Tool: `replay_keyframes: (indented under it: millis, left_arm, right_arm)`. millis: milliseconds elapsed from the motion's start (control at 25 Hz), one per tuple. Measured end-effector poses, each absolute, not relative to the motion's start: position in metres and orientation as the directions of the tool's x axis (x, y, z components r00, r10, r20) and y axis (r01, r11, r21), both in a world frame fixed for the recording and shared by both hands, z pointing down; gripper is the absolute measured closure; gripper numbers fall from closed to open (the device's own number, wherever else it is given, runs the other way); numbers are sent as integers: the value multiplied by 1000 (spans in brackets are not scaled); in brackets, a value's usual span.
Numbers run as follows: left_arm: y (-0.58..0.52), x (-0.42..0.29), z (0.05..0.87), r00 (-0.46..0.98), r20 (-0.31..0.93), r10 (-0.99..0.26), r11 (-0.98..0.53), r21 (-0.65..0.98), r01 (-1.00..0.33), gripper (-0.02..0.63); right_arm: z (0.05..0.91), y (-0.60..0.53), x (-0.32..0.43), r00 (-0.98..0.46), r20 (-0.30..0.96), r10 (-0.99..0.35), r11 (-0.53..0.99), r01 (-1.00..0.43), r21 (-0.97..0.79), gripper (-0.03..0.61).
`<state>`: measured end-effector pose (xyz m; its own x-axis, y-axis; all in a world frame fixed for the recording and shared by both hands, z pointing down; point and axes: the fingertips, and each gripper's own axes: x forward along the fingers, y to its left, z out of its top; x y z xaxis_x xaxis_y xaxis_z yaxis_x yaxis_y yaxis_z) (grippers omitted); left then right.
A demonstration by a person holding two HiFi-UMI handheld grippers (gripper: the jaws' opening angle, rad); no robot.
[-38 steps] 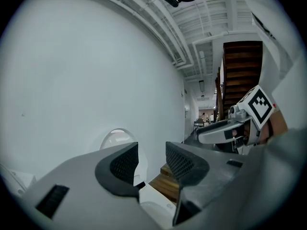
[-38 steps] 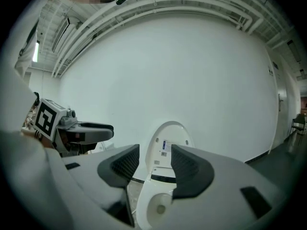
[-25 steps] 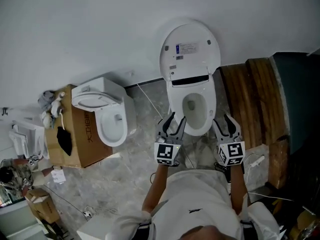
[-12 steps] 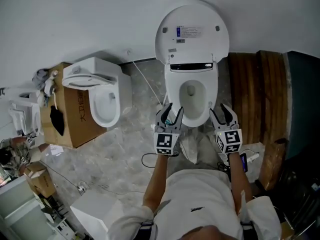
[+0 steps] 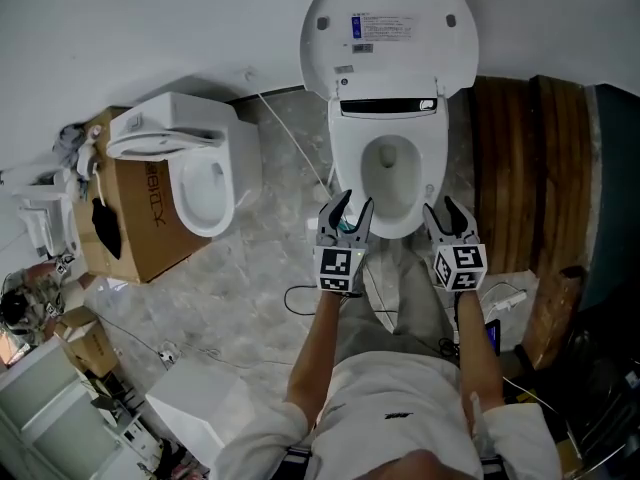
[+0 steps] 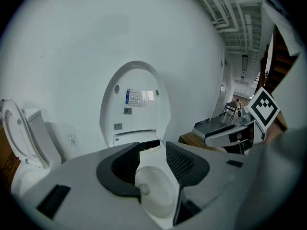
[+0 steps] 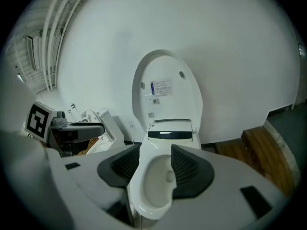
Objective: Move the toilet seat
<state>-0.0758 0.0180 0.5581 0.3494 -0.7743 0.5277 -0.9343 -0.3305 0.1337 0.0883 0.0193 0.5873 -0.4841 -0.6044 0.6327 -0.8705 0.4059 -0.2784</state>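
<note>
Two grippers stand just in front of the white oval toilet (image 5: 385,108), one at each front corner of its bowl. The left gripper (image 5: 354,204) and the right gripper (image 5: 441,208) both have their jaws drawn in as near together as they go, gripping nothing; each gripper view shows only the bowl beyond the pads.

The white toilet seat (image 5: 342,173) appears to lie flat on the bowl rim, though this is not certain. The rounded white lid (image 5: 388,33) stands upright against the wall behind the toilet.

Judgement on the step in hand: the approach is not finished. Both grippers should meet the seat's front edge level and together, with the tips under the rim, so that it lifts without twisting at the hinge.

Containers: the toilet bowl holds nothing visible. The second white toilet (image 5: 185,118), left of the first, also looks empty. The brown cardboard box (image 5: 140,238) beyond it carries small dark and pale items on top.
</note>
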Motion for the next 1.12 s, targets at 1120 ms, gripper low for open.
replay_keyframes:
  millis: [1120]
  left_arm:
    - [47, -88, 741, 336, 673, -658, -290, 186, -939, 417]
  right_arm:
    - [777, 69, 99, -420, 794, -440, 326, -898, -295, 353]
